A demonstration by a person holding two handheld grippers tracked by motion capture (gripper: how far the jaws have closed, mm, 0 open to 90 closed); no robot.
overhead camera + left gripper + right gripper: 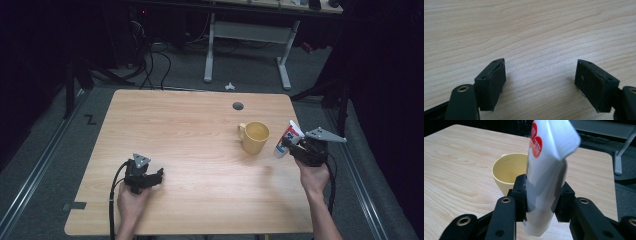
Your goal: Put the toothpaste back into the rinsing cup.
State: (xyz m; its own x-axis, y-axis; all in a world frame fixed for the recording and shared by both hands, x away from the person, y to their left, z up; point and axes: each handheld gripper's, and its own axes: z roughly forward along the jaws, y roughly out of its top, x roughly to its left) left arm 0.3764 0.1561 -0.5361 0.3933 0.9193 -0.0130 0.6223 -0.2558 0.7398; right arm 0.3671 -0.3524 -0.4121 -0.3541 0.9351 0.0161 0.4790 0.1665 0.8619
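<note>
A yellow mug (255, 136) stands upright right of the table's middle, handle to the left; in the right gripper view the mug (507, 171) sits just behind the jaws. My right gripper (291, 148) is shut on a white toothpaste tube (288, 138) with red and blue print, held tilted just right of the mug. The tube (547, 165) rises between the jaws, its crimped flat end up. My left gripper (159, 175) rests low over the front left of the table, open, with bare wood between its pads (492, 83).
The wooden table (175, 125) has a round cable hole (238, 106) near its far edge. Beyond it stand a white desk frame (247, 45) and cables on the grey floor. The table's right edge lies close to the right gripper.
</note>
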